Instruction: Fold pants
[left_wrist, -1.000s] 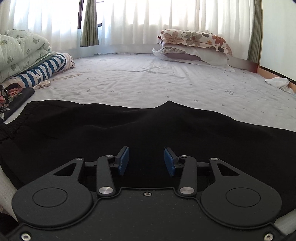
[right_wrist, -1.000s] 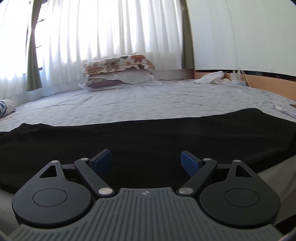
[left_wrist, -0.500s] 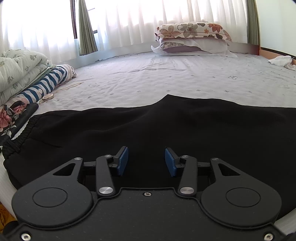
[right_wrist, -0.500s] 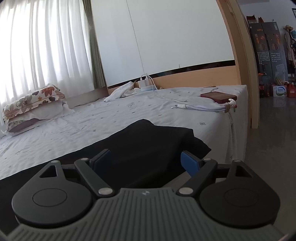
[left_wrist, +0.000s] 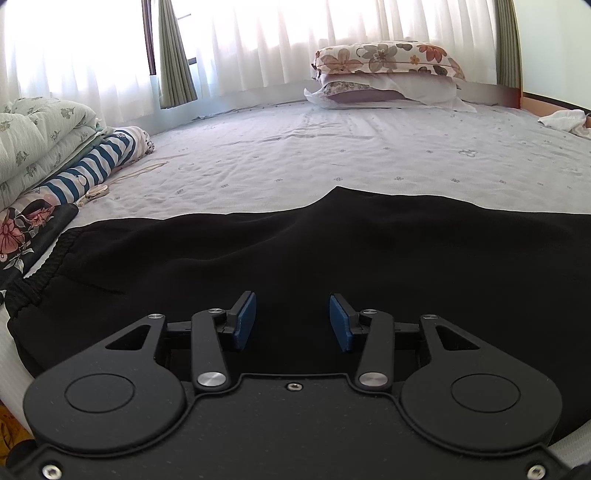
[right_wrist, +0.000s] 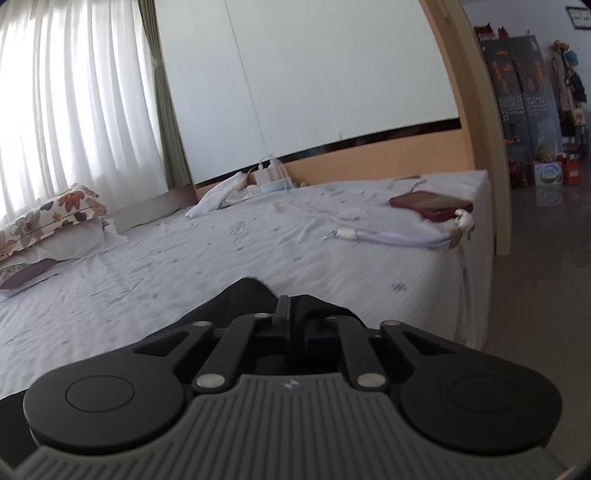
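Note:
Black pants (left_wrist: 332, 251) lie flat across the near side of the bed, with the elastic waistband (left_wrist: 33, 280) at the left. My left gripper (left_wrist: 291, 321) is open just above the cloth near the waist end, holding nothing. In the right wrist view my right gripper (right_wrist: 291, 317) is shut on the leg end of the pants (right_wrist: 243, 295), and the black cloth bunches around the closed fingers near the bed's right part.
Floral pillows (left_wrist: 388, 70) lie at the head of the bed. Folded quilts and a striped cloth (left_wrist: 92, 166) are stacked at the left. A red phone (right_wrist: 432, 203), white cables (right_wrist: 399, 236) and a white cloth (right_wrist: 221, 192) lie on the sheet. The bed edge (right_wrist: 476, 295) drops to the floor.
My right gripper has swung right to the leg end of the pants and closed on it. My left gripper stayed open, rising slightly over the waist area.

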